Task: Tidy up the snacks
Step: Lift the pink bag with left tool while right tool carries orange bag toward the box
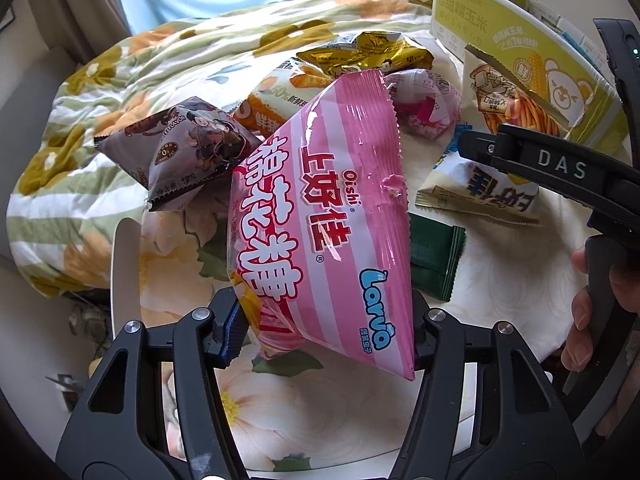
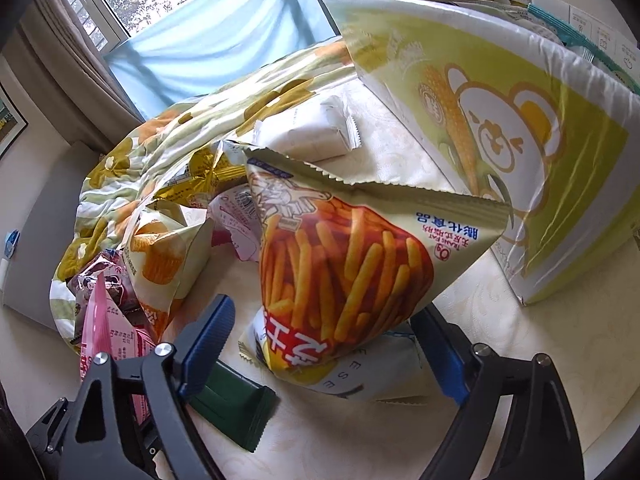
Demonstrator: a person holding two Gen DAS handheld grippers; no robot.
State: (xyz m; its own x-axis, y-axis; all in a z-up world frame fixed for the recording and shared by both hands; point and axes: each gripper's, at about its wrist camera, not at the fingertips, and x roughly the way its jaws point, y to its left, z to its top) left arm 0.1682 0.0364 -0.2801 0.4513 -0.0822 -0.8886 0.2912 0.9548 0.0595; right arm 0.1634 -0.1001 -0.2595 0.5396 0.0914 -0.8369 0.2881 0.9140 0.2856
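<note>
My left gripper [image 1: 326, 330] is shut on a pink marshmallow bag [image 1: 320, 216] and holds it above the bed; the bag also shows in the right wrist view [image 2: 106, 328]. My right gripper [image 2: 320, 340] stands wide open around the lower part of a fries snack bag [image 2: 344, 264], whose top leans on the green corn box [image 2: 520, 128]. Only the left pad [image 2: 208, 336] is clear of the bag; whether the right pad touches it I cannot tell. The right gripper's body [image 1: 560, 168] shows in the left wrist view, in front of the box [image 1: 520, 52].
Loose snack packs lie on the bedsheet: a brown one [image 1: 180, 148], an orange one [image 1: 280, 92], a gold one [image 1: 360, 52], a dark green packet [image 1: 434, 260], a white cheese pack [image 1: 480, 184] and a white packet [image 2: 316, 128]. A flowered quilt [image 1: 100, 92] is heaped at the left.
</note>
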